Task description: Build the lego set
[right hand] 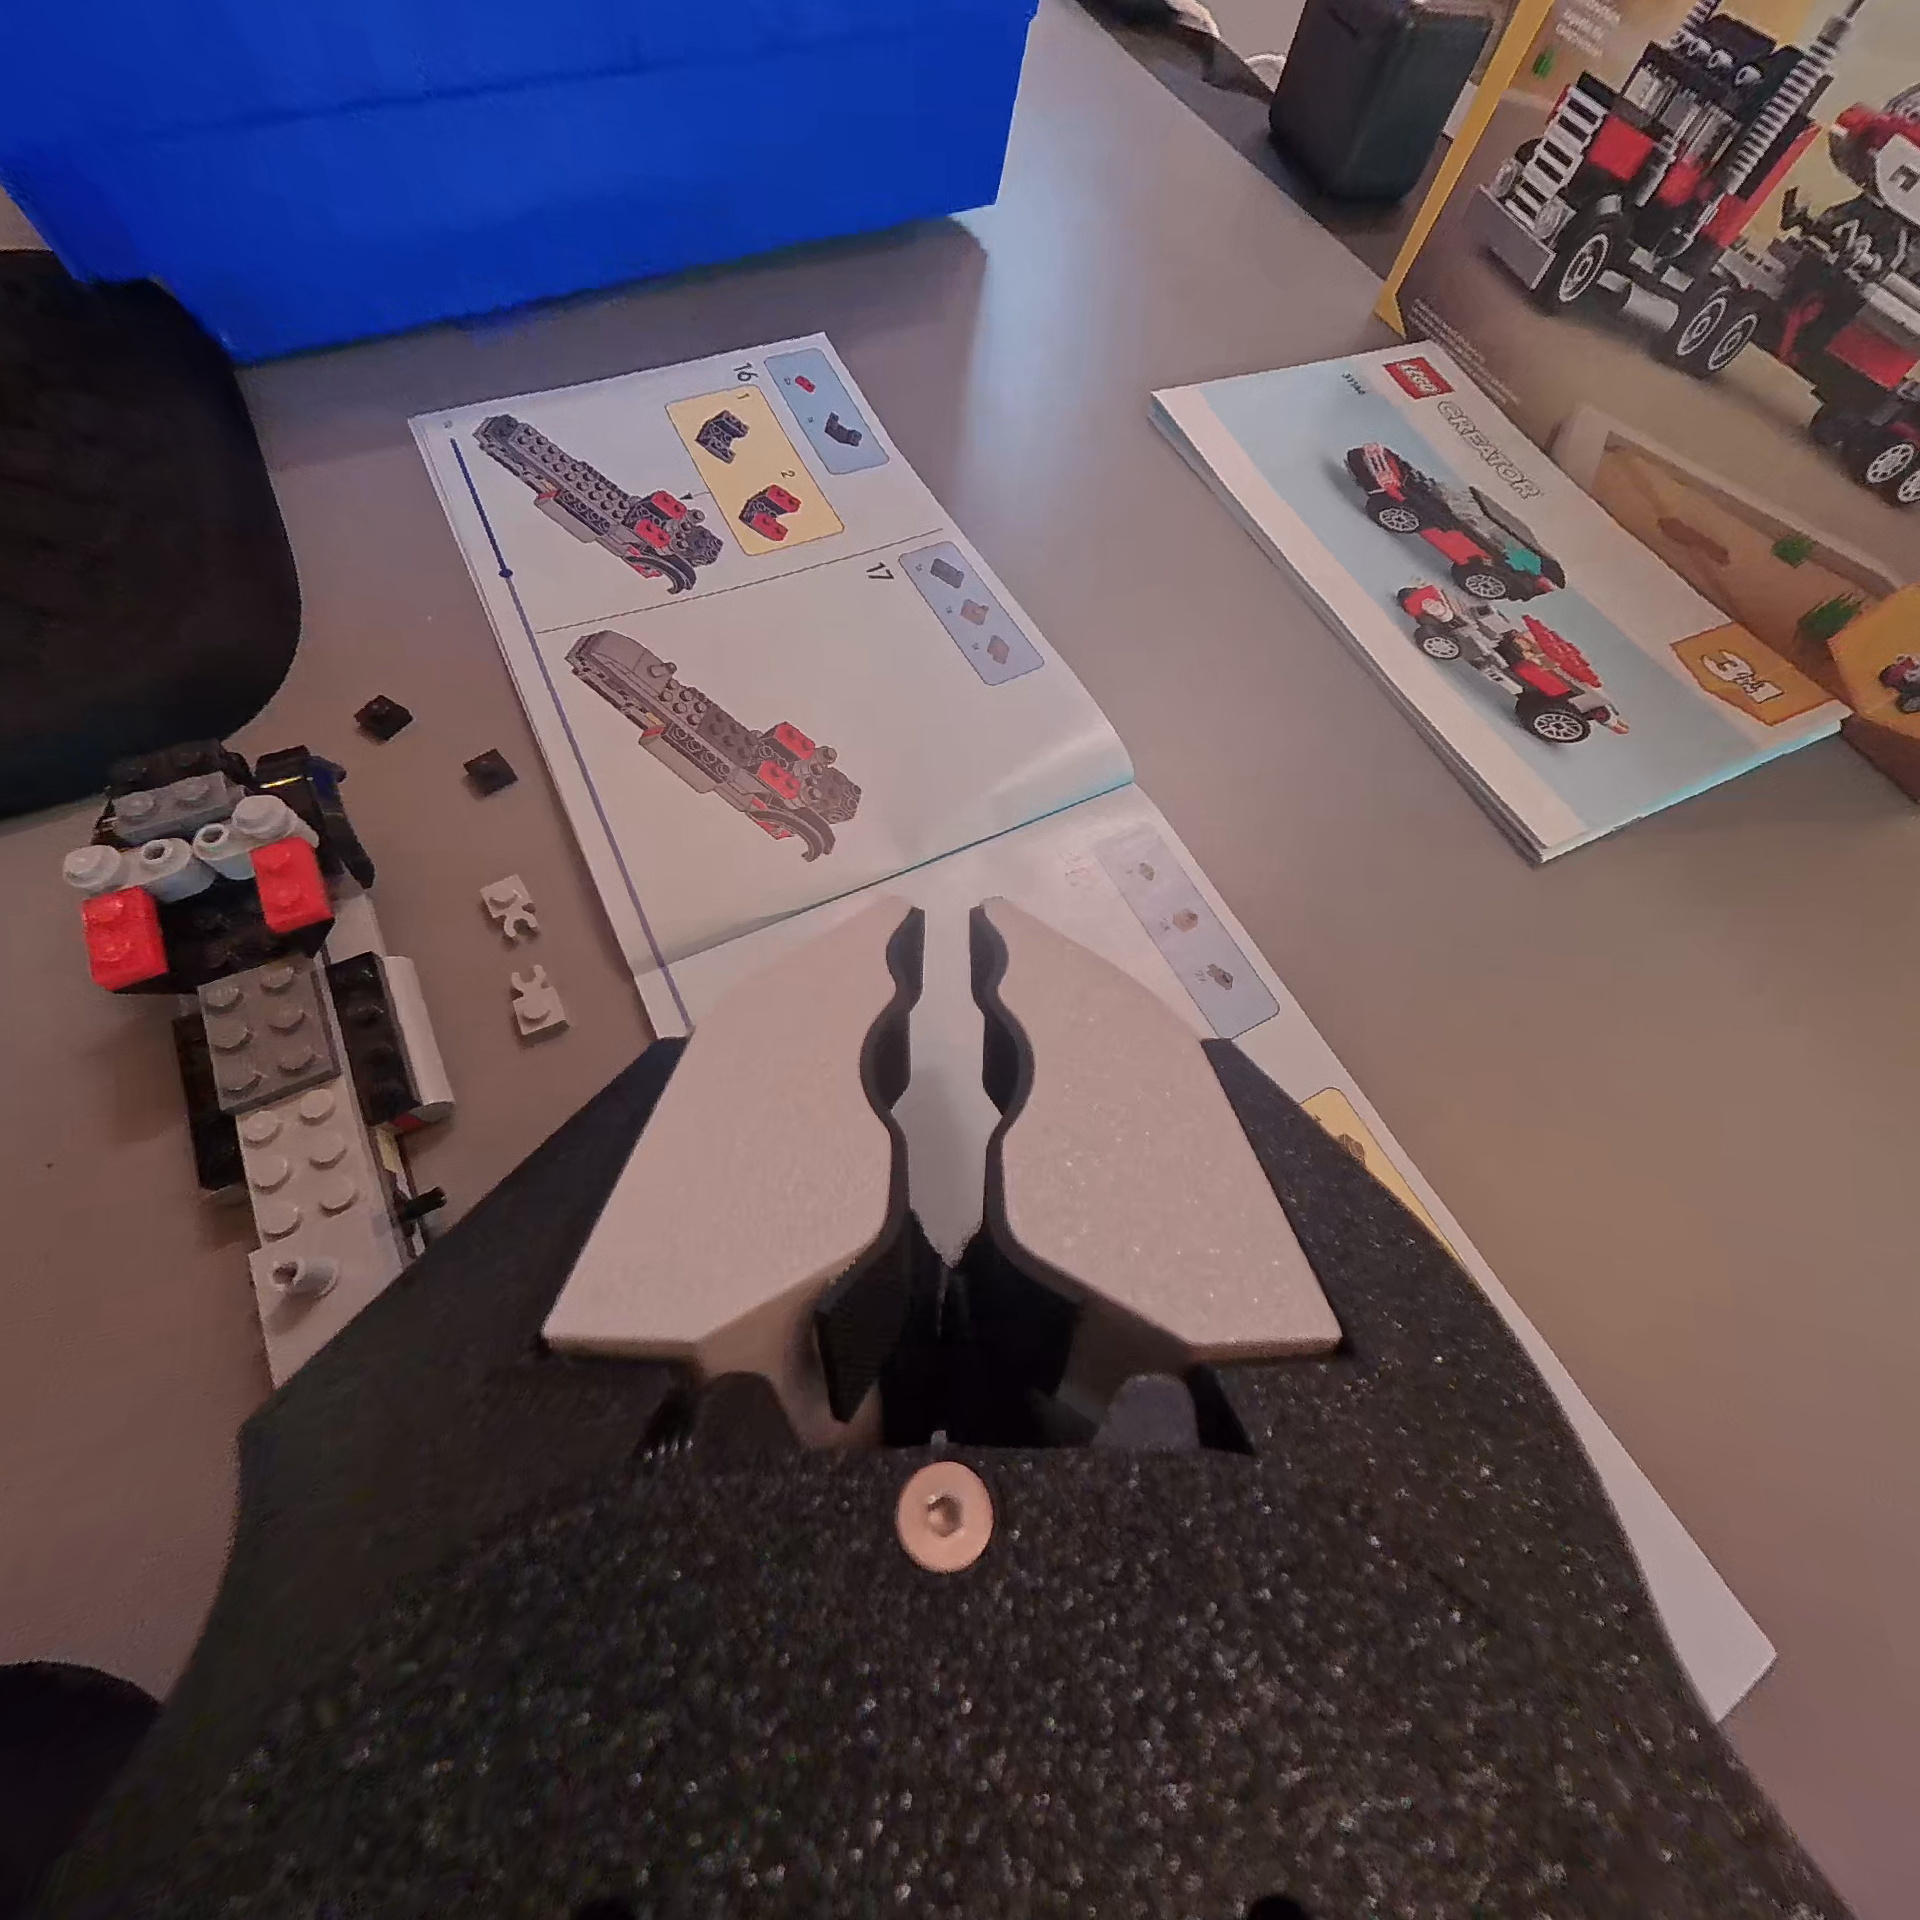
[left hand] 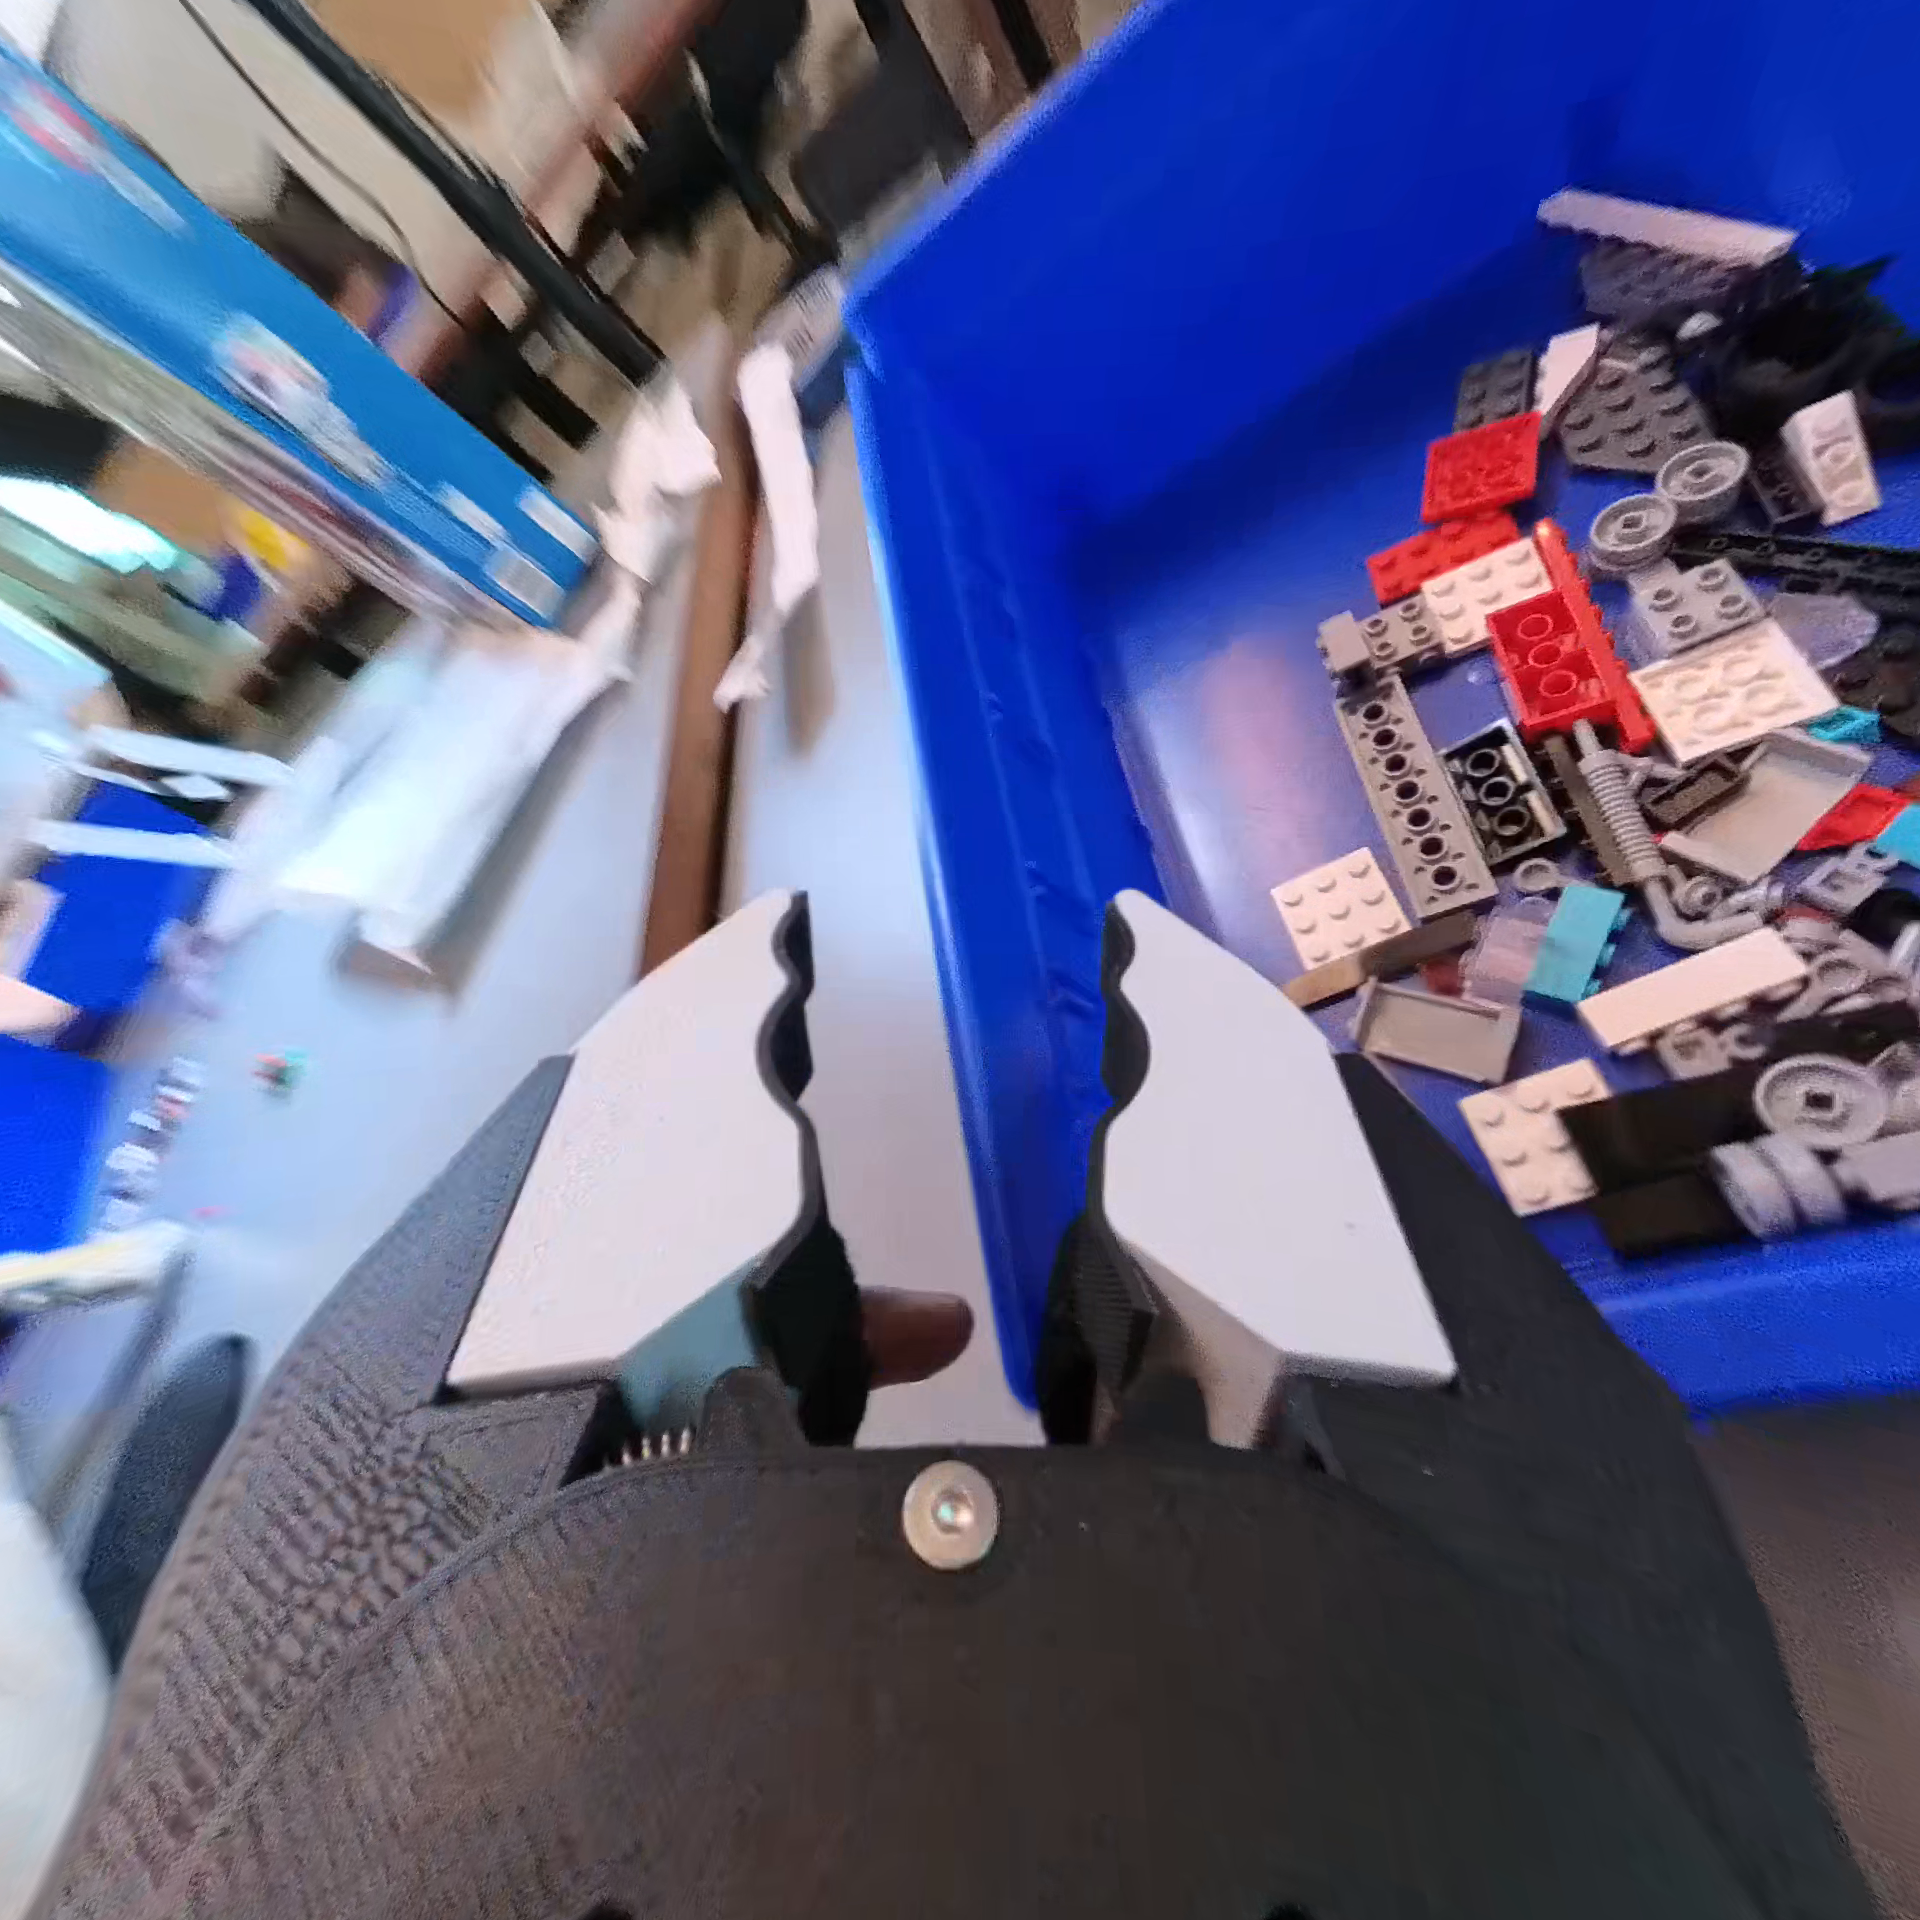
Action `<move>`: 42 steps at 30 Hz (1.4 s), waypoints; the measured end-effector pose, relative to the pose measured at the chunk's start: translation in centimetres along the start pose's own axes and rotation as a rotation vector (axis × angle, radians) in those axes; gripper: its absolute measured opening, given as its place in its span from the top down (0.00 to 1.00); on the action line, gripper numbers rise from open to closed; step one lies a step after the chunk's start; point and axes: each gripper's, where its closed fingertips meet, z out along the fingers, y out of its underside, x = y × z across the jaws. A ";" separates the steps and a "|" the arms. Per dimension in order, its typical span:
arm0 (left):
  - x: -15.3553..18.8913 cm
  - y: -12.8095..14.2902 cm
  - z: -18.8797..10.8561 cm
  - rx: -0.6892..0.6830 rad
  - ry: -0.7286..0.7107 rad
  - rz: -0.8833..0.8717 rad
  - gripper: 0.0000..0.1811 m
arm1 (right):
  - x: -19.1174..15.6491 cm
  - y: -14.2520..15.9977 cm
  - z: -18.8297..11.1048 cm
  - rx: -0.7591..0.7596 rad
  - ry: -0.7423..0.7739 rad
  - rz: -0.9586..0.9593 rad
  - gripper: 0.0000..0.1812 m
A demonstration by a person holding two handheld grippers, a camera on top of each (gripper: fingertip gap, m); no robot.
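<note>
My left gripper is open and empty, held above the near-left wall of a blue bin, with that wall in line with the gap between its jaws. The bin holds several loose red, white, grey and black Lego pieces. My right gripper is shut with nothing in it, hovering over an open instruction booklet. A partly built black, grey and red Lego model lies on the table left of the right gripper.
Two small black pieces and two light grey clip pieces lie between model and booklet. A second booklet and the set's box lie at right. The blue bin stands behind. A blue box is at far left. Left tips to right tips: about 45 cm.
</note>
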 end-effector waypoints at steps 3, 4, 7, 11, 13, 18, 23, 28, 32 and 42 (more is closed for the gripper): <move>0.3 -1.3 -3.1 0.167 -0.057 0.144 0.67 | 0.2 0.2 0.1 -0.011 0.009 0.005 0.95; 1.6 -1.7 -4.3 0.231 -0.008 0.200 0.68 | 0.3 0.2 0.2 -0.015 0.009 0.007 0.95; 8.0 -1.7 -7.7 0.376 0.300 0.321 0.70 | 0.3 0.3 0.4 -0.021 0.008 0.014 0.95; 11.1 0.9 -7.8 0.307 0.281 0.522 0.69 | 0.4 0.5 0.5 -0.032 0.003 0.016 0.95; 11.8 2.2 -6.8 0.252 0.205 0.665 0.69 | 0.4 0.5 0.5 -0.030 0.004 0.017 0.95; 11.0 2.9 -4.6 0.208 -0.057 0.964 0.83 | 0.6 0.2 0.2 -0.008 0.011 0.025 0.95; 9.6 1.8 -6.0 0.242 0.032 0.966 0.83 | 0.6 0.1 0.0 0.001 0.013 0.024 0.95; 4.8 -1.1 -8.8 0.304 0.101 0.987 0.85 | 0.3 0.1 0.0 -0.001 0.002 0.020 0.95; 3.5 -3.1 -9.6 0.309 0.152 1.003 0.85 | 0.5 0.2 0.0 -0.002 0.006 0.027 0.95; 2.7 -4.5 -9.8 0.344 0.092 0.977 0.86 | 0.2 0.0 0.0 0.011 -0.020 0.037 0.95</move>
